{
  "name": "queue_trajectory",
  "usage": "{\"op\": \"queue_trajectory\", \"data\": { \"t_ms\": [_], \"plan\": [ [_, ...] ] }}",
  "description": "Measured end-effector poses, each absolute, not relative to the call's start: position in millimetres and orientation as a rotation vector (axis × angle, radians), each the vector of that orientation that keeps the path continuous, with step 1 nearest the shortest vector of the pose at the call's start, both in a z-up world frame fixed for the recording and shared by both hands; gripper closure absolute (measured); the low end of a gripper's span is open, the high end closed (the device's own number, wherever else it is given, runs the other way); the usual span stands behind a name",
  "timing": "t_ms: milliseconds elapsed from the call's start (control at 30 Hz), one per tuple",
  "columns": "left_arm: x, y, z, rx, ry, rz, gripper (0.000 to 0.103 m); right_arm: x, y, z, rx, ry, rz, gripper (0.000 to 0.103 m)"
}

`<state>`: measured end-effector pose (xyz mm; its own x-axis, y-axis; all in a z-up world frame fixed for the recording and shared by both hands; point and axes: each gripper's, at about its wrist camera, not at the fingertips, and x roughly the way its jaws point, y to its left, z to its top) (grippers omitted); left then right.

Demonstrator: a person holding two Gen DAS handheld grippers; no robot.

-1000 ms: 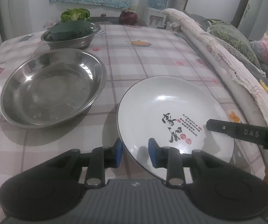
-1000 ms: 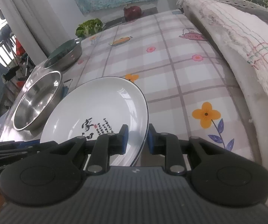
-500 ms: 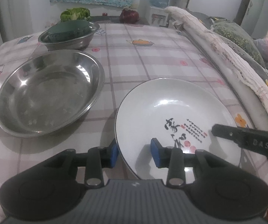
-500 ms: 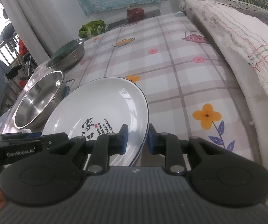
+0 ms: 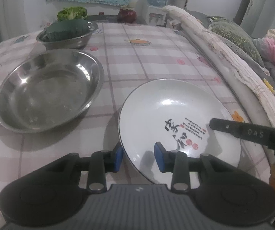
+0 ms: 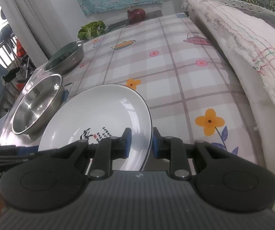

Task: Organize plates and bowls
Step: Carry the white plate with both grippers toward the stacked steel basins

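A white plate (image 5: pixel 175 111) with black calligraphy sits tilted over the checked tablecloth, a shadow under its left side. My right gripper (image 6: pixel 141 142) is shut on the plate's (image 6: pixel 103 111) right rim, one pad inside and one outside. My left gripper (image 5: pixel 138 158) straddles the near-left rim; the outer pad is at the edge, while the inner pad hovers clear of the surface, so it is open. A large steel bowl (image 5: pixel 47 90) lies empty to the left. Behind it a smaller steel bowl (image 5: pixel 68 40) holds a dark green dish (image 5: pixel 68 29).
Leafy greens (image 5: pixel 72 13) and a dark red round fruit (image 5: pixel 127 15) sit at the table's far edge. A sofa edge draped in a white cloth (image 5: pixel 223 57) runs along the table's right side. A curtain (image 6: pixel 22 19) hangs left.
My left gripper's jaws have widened a little around the plate rim. The right gripper keeps its grip and has not moved.
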<state>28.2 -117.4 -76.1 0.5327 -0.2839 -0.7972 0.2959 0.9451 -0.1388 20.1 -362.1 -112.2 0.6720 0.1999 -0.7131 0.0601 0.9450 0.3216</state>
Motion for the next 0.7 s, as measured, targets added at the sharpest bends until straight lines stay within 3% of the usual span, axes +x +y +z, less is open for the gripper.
{"op": "queue_trajectory", "data": {
  "t_ms": [300,433,700],
  "plan": [
    [38.1,-123.1,-76.3,0.062,0.905,-0.306,0.070,14.2,-360.1,-112.0,0.318,0.837,0.078,0.082],
    [44.6,-126.3,-78.5,0.073,0.906,-0.287,0.079,13.0,-359.3,-112.0,0.311,0.835,0.079,0.082],
    [35.0,-126.7,-73.5,0.067,0.935,-0.275,0.081,21.4,-364.7,-112.3,0.322,0.826,0.077,0.082]
  ]
}}
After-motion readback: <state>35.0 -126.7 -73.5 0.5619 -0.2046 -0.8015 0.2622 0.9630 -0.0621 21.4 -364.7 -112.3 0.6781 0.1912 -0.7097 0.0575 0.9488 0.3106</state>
